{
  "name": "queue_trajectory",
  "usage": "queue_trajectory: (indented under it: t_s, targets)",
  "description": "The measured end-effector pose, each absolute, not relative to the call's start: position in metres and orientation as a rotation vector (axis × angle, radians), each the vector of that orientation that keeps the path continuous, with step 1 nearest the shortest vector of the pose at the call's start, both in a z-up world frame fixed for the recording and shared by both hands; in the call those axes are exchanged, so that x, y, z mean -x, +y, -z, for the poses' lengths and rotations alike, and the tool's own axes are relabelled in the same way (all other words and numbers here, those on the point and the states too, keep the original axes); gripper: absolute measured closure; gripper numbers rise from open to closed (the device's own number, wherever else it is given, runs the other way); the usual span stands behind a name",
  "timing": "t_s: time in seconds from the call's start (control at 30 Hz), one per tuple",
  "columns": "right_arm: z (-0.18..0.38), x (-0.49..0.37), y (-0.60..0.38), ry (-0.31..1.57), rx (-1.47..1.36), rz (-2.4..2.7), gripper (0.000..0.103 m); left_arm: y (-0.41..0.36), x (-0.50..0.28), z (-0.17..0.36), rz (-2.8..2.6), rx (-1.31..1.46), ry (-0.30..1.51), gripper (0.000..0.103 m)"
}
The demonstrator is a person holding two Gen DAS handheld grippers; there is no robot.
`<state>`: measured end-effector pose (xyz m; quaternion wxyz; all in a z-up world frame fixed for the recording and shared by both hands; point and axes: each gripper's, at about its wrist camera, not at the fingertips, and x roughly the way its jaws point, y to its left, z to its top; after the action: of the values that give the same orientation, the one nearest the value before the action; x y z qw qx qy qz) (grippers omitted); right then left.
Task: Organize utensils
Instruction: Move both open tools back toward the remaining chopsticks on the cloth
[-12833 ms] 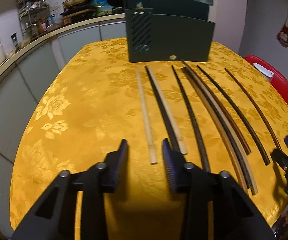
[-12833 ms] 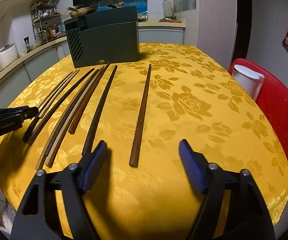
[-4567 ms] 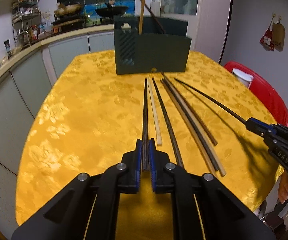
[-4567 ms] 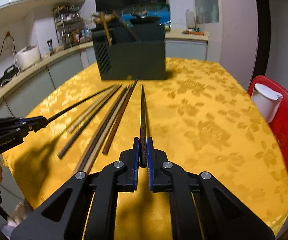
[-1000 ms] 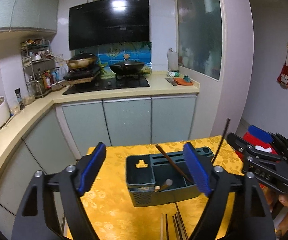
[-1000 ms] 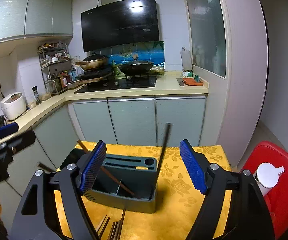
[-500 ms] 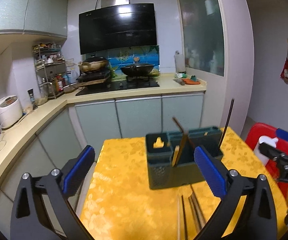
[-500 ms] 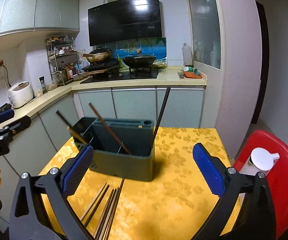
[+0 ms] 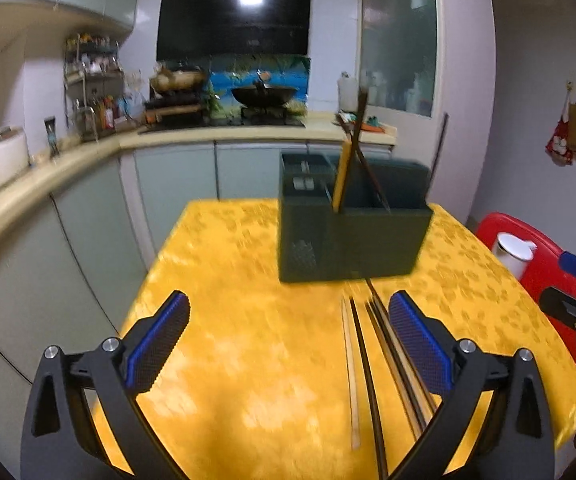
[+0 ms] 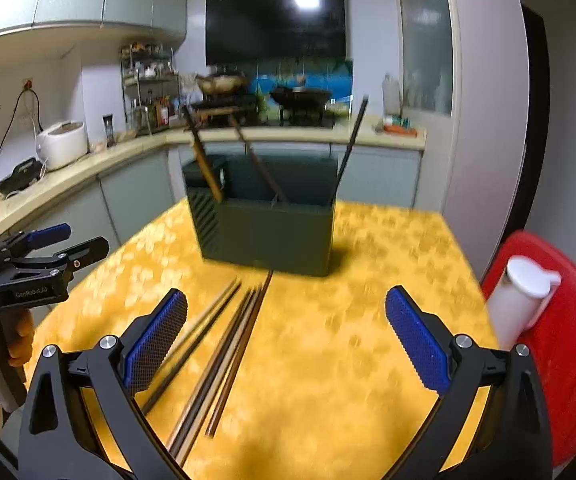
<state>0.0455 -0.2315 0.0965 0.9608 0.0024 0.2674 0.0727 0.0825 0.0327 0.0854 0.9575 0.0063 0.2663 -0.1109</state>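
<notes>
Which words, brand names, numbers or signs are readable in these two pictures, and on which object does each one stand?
"GenRobot.AI" (the last letters are blurred, so this reading is uncertain): pale print on the side of the left gripper, as the right wrist view shows it.
Range hood: a small mark low on its black front, too blurred to read.
Bottles on the spice rack: labels too small to read.
No other text is legible.

Pale cabinets (image 9: 176, 184), black hood (image 9: 234, 18), countertop (image 10: 300, 134)

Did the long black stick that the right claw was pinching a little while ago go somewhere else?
Yes. That black chopstick now stands in the dark green holder, no longer down on the yellow table.
</notes>
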Motion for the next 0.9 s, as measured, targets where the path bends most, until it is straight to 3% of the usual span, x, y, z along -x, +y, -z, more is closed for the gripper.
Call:
queue_trajectory:
  t_s: [0.27,0.5,0.57,0.73,0.9]
  targets:
    - [-0.038,-0.035,-0.235,0.675,-0.082,-0.127,0.006,0.038,-0.065,-0.031,0.258,-0.026,0.683,0.007]
    - [0.002,-0.027,-0.213,0.765,0.019,-0.135,0.006,0.019,-0.053,-0.003,0.247,-0.179,0.736,0.007]
    - [0.009,-0.026,-0.206,0.776,0.054,-0.145,0.014,0.015,-0.052,0.003,0.257,-0.193,0.750,0.008]
    - [0.015,-0.026,-0.202,0.801,0.060,-0.181,0.026,0.007,-0.052,0.014,0.296,-0.211,0.796,0.034]
    - [0.017,-0.025,-0.195,0.813,0.082,-0.211,0.037,0.002,-0.052,0.020,0.332,-0.206,0.828,0.049]
